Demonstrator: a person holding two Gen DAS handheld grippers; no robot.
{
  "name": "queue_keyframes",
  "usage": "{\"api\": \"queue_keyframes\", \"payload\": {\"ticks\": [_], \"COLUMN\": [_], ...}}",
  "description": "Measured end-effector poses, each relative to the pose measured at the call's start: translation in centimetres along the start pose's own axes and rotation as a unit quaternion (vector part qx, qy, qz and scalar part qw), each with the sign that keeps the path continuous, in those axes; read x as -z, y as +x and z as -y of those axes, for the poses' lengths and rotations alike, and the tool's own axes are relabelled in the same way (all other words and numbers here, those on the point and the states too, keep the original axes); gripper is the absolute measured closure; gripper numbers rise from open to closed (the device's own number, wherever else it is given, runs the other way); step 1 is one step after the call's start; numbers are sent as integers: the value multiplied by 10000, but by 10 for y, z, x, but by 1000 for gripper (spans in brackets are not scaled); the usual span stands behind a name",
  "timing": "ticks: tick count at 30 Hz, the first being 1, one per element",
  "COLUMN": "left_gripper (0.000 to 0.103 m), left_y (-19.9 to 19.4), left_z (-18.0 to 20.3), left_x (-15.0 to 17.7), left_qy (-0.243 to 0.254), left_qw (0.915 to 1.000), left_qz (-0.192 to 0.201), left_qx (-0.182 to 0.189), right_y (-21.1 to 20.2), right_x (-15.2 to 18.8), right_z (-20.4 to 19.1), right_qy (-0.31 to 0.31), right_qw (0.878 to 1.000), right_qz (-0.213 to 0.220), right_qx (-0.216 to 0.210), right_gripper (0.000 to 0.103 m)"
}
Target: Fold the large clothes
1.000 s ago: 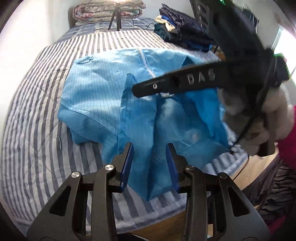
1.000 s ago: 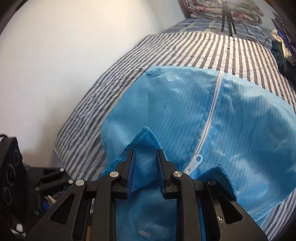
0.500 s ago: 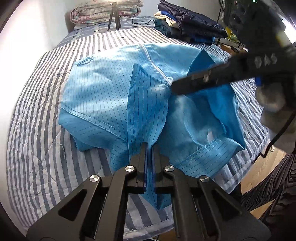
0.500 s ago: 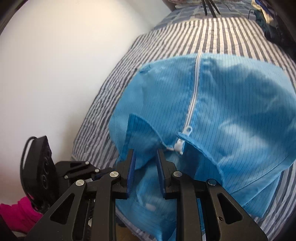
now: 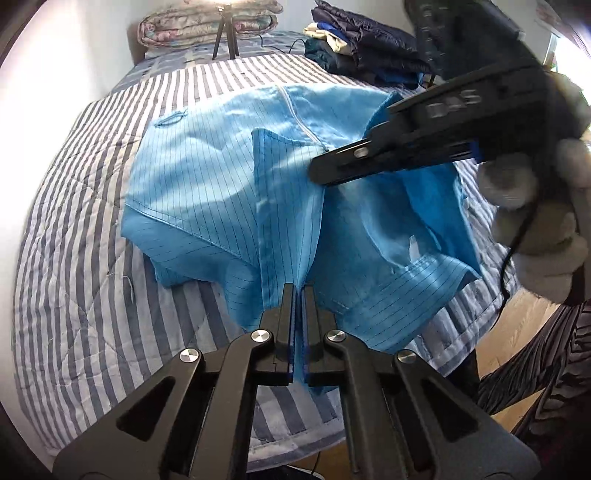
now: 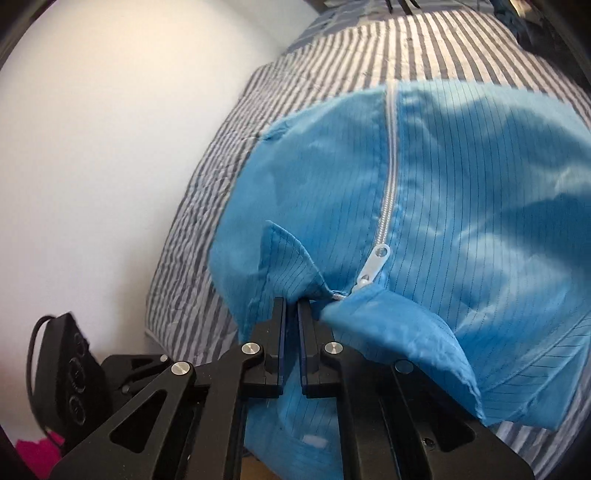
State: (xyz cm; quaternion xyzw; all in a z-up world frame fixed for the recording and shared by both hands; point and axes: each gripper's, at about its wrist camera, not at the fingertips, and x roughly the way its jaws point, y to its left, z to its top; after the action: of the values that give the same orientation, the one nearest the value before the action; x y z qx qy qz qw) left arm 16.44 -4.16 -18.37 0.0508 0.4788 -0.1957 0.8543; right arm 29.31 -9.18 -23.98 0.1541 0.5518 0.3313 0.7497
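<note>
In the left wrist view, a blue garment [image 5: 207,192] with thin dark pinstripes and a white zipper [image 5: 295,114] is seen spread across a striped bedcover [image 5: 74,258], its near part hanging over the bed's near edge. The left gripper [image 5: 299,291] is clamped on a raised ridge of the cloth at that near edge, the jaws drawn together with fabric pinched between them. Further right, the right gripper [image 5: 321,173], held by a gloved hand [image 5: 535,206], is seen from the side with its tips at the cloth near the zipper's lower end. A pile of dark clothes [image 5: 369,51] and a tripod [image 5: 225,33] are left at the far end of the bed.

In the right wrist view, the right gripper [image 6: 291,306] is seen nearly closed; its jaws have just been closing, and a collar flap [image 6: 288,262] beside the zipper pull [image 6: 373,266] is caught between the pads. The garment's front panel is stretched away from the camera, and the white wall is seen to the left.

As a judgement, the task is at an early stage: both holds are taken, but no finished fold is visible. The body lies mostly flat and open, with loose, bunched cloth on the right. The folding over, the smoothing and the final stacking are all still to be done.
</note>
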Motion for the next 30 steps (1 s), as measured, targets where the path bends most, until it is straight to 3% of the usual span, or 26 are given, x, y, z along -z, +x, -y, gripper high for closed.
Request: {"api": "queue_keyframes", "payload": {"ticks": [3, 6, 8, 12, 15, 20, 26, 28, 29, 30], "left_gripper": [103, 102, 94, 72, 71, 71, 71, 71, 71, 71], "left_y": [-14, -28, -31, -26, -12, 17, 43, 45, 46, 47], "left_z": [1, 8, 17, 46, 58, 61, 37, 33, 32, 31], "left_x": [0, -1, -2, -6, -16, -29, -30, -29, -30, -30], "left_qy": [-141, -215, -212, 2, -144, -873, -2002, -2105, -2124, -2137], "left_qw": [9995, 9976, 9962, 9940, 9907, 9789, 9513, 9488, 9485, 9480], "left_qz": [130, 276, 302, 248, 100, -184, -359, -354, -354, -353], "left_qx": [243, 593, 783, 1062, 1353, 1841, 2316, 2327, 2325, 2333], "right_y": [-30, -62, -83, -104, -103, -101, -68, -52, -47, -40], "right_x": [6, 16, 25, 40, 47, 45, 29, 22, 21, 20], "right_z": [-8, -9, -6, 14, 31, 48, 57, 71, 77, 86], "right_qy": [-185, -371, -510, -532, -379, -273, -172, 60, 190, 393], "right_qw": [9992, 9981, 9967, 9941, 9948, 9970, 9991, 9997, 9996, 9985], "right_qz": [149, 440, 638, 817, 809, 673, 372, 248, 199, 123], "right_qx": [-332, -225, 28, 479, 490, 249, 56, -17, -95, -350], "right_gripper": [98, 98, 97, 72, 72, 72, 72, 72, 73, 91]}}
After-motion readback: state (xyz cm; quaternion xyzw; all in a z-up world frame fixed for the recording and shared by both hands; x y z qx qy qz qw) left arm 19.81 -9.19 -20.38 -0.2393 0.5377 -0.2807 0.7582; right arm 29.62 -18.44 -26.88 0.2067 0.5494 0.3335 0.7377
